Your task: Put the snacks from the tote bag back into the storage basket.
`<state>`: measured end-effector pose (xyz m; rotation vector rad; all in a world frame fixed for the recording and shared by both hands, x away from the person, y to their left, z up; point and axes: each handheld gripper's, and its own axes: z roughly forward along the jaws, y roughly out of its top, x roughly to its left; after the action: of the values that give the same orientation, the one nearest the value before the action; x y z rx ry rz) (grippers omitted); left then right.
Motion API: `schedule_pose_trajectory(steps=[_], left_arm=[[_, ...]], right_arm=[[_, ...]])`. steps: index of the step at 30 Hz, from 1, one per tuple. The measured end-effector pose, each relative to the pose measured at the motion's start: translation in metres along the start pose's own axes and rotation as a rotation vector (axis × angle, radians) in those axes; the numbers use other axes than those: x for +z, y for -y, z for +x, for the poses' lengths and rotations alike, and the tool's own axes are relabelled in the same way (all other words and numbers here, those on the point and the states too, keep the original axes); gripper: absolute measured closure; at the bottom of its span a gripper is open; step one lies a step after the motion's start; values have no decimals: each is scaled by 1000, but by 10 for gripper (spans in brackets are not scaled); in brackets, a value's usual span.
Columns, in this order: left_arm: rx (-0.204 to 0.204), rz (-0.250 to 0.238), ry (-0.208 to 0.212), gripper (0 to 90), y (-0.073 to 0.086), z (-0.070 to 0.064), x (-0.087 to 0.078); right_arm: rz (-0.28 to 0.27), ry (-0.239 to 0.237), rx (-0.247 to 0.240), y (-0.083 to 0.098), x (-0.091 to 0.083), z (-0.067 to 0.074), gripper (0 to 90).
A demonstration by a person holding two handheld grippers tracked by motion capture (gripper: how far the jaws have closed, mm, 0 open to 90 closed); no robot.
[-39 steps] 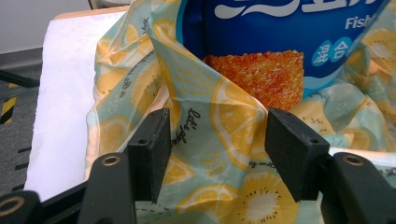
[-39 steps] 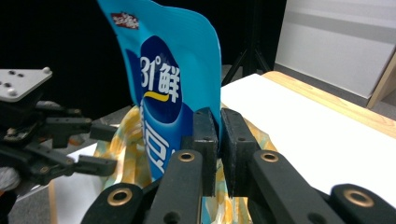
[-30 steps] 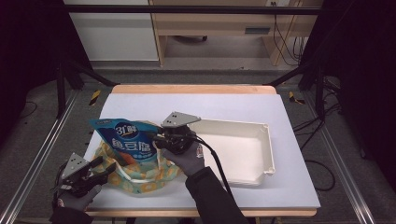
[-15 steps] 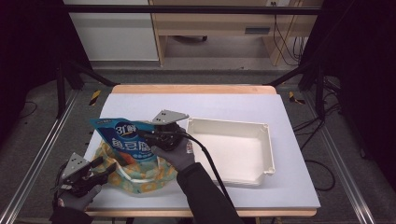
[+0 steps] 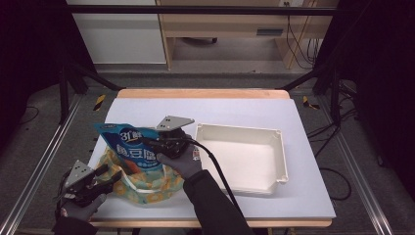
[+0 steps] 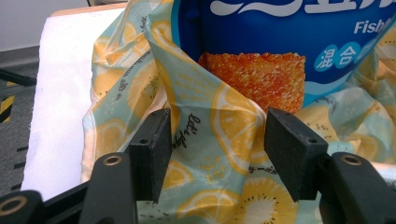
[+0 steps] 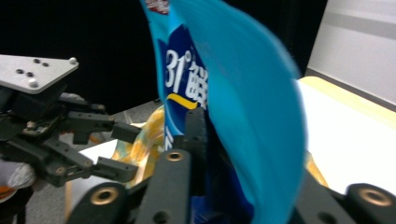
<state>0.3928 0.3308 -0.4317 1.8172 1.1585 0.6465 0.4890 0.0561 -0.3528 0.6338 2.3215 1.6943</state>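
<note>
Blue snack bag (image 5: pixel 129 144) stands upright at the front left of the white desk (image 5: pixel 244 105), its lower part sunk into the mouth of a lemon-print bag (image 5: pixel 147 183) that lies crumpled on the desk; the right hand-held gripper (image 5: pixel 159 144) sits on the snack bag's right edge, and its jaws have just been closing with the blue bag between them; in the right gripper view the blue film (image 7: pixel 224 93) runs straight up between the black jaws, which look pressed against it, so this one is holding the snack bag; down at the front left corner the left hand-held gripper (image 5: pixel 105 176) is at the lemon-print bag's left edge; in the left gripper view the printed fabric (image 6: pixel 219 140) bunches up between the two jaws, which stand fairly wide; a fold of the cloth lies against the left pad (image 6: pixel 152 151), while whether the right pad truly presses it I cannot tell; behind that fold the snack bag's orange picture panel (image 6: pixel 252 77) shows inside the opening; a white tray (image 5: pixel 276 161) rests on the desk just to the right of the right hand (image 5: pixel 181 161), apart from both bags.
</note>
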Motion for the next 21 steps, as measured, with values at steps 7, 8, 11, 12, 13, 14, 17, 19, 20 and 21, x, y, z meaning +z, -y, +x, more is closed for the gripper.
schedule_pose_trajectory(steps=[7, 8, 11, 12, 13, 14, 17, 19, 20, 21], left_arm=[[-4, 8, -5, 417, 0, 0, 1], [-2, 10, -5, 418, 0, 0, 1], [-2, 13, -4, 418, 0, 0, 2], [-3, 14, -3, 418, 1, 0, 2], [-2, 15, -3, 418, 1, 0, 2], [2, 18, -3, 418, 1, 0, 2], [2, 22, -1, 419, 1, 0, 3], [2, 23, 0, 419, 1, 0, 3], [2, 24, -1, 419, 1, 0, 3], [1, 24, -1, 419, 1, 0, 3]], right_arm=[[1, -40, -22, 2, -2, 5, 888], [-1, -46, -20, 2, -2, 5, 892], [-5, -59, -6, 2, -3, 4, 900], [-6, -60, -8, 2, -3, 4, 900], [-7, -60, -11, 1, -4, 4, 900], [-9, -63, -15, 1, -4, 4, 900], [-16, -65, -17, -1, -5, 3, 900], [-16, -62, -22, -2, -5, 3, 900], [-17, -62, -24, -2, -5, 3, 900], [-18, -63, -27, -3, -5, 4, 900]])
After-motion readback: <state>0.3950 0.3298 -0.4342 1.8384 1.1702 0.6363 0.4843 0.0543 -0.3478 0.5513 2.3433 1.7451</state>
